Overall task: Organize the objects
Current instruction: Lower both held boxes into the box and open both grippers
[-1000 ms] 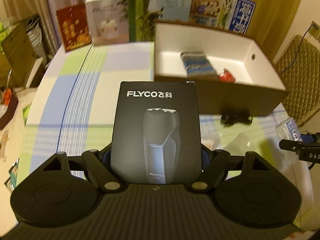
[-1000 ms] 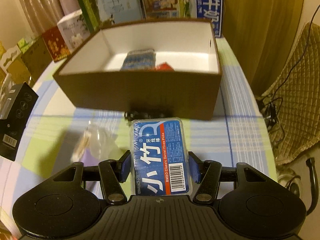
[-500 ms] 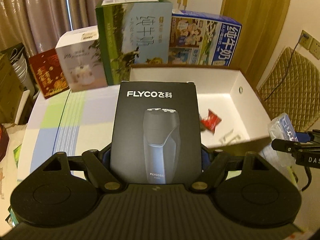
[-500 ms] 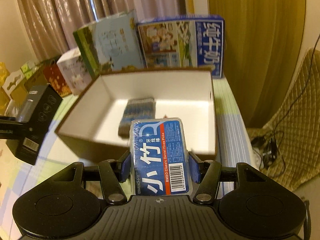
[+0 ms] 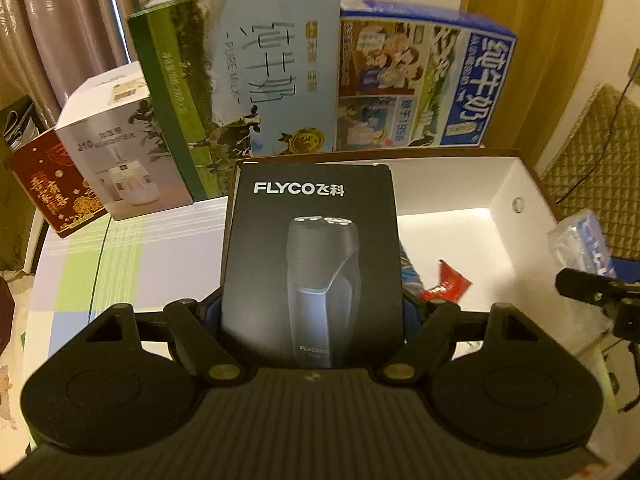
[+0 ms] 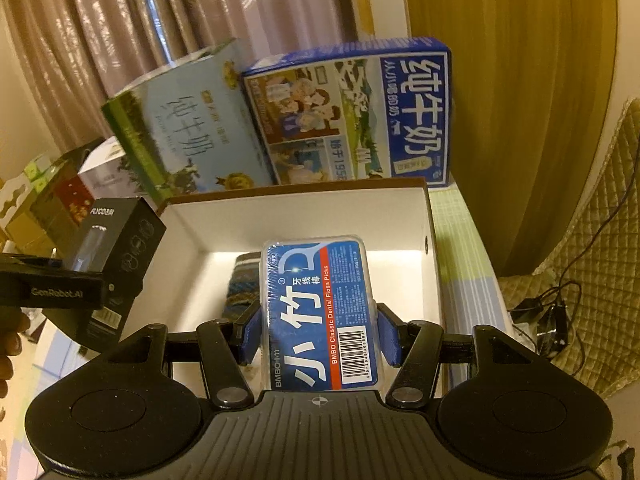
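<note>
Two tall milk cartons, one green (image 5: 240,80) and one blue (image 5: 424,80), stand at the far edge of the checked surface (image 5: 120,264). Just near of them sits the open brown box (image 6: 428,216), white inside, holding a striped pouch (image 6: 242,288) and a red packet (image 5: 450,284). The left gripper (image 5: 312,316) is clamped on a black shaver box (image 5: 312,256) above the brown box's left edge. The right gripper (image 6: 320,334) is clamped on a blue floss-pick pack (image 6: 320,312) over the box's interior.

Black shaver box (image 5: 312,256), blue floss pack (image 6: 320,312), white-lined brown box (image 6: 416,216), checked tablecloth (image 5: 120,256).
</note>
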The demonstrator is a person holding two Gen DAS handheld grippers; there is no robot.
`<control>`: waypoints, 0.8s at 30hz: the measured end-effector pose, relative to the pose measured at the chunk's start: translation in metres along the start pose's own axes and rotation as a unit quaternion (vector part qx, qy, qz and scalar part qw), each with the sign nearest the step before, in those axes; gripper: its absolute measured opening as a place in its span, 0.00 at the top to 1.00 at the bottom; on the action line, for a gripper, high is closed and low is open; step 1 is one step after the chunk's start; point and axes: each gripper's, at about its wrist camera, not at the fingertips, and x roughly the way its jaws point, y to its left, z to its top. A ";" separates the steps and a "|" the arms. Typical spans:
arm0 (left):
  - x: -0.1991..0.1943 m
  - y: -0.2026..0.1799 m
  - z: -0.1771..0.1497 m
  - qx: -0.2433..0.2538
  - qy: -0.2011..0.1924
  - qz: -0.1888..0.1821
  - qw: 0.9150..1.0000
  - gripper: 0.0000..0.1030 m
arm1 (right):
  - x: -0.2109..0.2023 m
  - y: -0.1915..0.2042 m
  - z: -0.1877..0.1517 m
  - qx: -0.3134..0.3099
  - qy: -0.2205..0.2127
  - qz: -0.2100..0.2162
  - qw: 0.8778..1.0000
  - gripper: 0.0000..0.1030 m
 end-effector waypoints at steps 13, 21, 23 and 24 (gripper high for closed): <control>0.073 -0.010 0.025 0.020 0.041 0.022 0.999 0.26 | 0.055 -0.014 0.015 -0.006 0.029 -0.035 0.999 0.47; 0.101 -0.013 0.032 0.026 0.056 0.037 0.997 0.26 | 0.071 -0.019 0.021 -0.004 0.037 -0.039 0.999 0.47; 0.105 -0.013 0.033 0.028 0.056 0.043 0.997 0.26 | 0.074 -0.020 0.022 -0.005 0.038 -0.040 0.998 0.47; 0.107 -0.013 0.034 0.028 0.056 0.046 0.997 0.26 | 0.075 -0.020 0.023 -0.005 0.038 -0.040 0.998 0.47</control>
